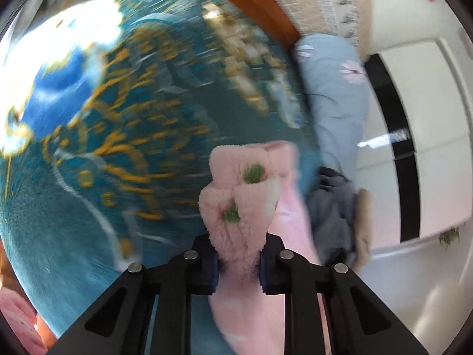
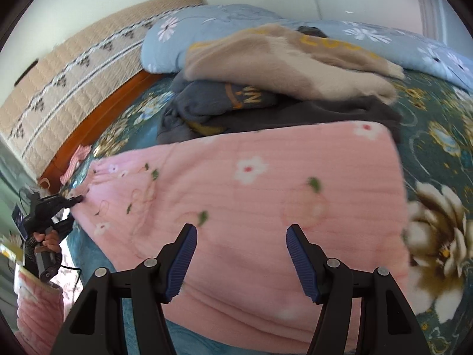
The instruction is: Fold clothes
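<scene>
At the bottom centre of the left wrist view, the left gripper [image 1: 238,261] is pinching a bunched fold of the pink fleece garment [image 1: 239,195], its jaws pressing on the fabric from both sides. The rest of this view is blurring, but the teal floral bedspread [image 1: 133,136] is filling the left and middle of the frame.

In the right wrist view, the right gripper [image 2: 241,259] is hovering at the lower centre with its jaws spread wide — nothing is lying between them. Just beyond it, the pink fleece garment [image 2: 251,195] is lying flat across the bedspread [image 2: 437,153]. At the left edge, the left gripper [image 2: 77,198] is gripping the garment's corner, with a hand [image 2: 47,241] holding its handle. Farther up, a dark grey garment [image 2: 224,109] and a beige garment [image 2: 283,65] are piling together, and behind them a light blue quilt [image 2: 207,29] is lying against the beige headboard [image 2: 74,88].
</scene>
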`<state>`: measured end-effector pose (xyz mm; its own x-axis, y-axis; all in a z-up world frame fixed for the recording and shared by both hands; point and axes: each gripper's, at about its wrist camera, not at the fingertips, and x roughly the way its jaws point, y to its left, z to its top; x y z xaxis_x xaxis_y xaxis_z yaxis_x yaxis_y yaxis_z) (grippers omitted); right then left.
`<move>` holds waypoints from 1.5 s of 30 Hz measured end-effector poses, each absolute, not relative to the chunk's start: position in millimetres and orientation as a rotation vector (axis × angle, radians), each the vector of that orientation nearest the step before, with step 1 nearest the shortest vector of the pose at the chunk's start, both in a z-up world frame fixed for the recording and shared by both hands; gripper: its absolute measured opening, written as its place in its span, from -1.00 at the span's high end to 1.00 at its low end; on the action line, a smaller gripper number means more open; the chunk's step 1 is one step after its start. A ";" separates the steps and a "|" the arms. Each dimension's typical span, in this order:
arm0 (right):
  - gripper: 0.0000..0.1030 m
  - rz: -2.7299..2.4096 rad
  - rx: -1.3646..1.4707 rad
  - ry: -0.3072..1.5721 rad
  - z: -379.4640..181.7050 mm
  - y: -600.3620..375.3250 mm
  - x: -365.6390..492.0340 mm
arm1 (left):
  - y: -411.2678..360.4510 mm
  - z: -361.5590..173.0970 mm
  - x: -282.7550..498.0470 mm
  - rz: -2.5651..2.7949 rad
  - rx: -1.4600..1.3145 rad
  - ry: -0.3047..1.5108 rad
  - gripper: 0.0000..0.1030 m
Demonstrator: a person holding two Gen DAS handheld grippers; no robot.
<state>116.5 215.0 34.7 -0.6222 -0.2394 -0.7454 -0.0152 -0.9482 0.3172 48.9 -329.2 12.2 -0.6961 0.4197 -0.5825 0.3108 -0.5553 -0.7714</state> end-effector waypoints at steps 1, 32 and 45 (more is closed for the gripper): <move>-0.30 -2.694 1.298 -0.475 34.3 223.8 119.0 | -321.3 26.9 50.1 2.437 -1.161 -1.411 0.63; -0.30 -2.805 1.170 -0.890 22.5 331.1 147.6 | 116.3 76.6 142.2 2.090 -1.108 -0.012 0.63; -0.30 -2.803 1.204 -0.931 14.3 336.5 144.6 | 39.8 117.0 136.4 2.079 -1.033 -0.266 -0.21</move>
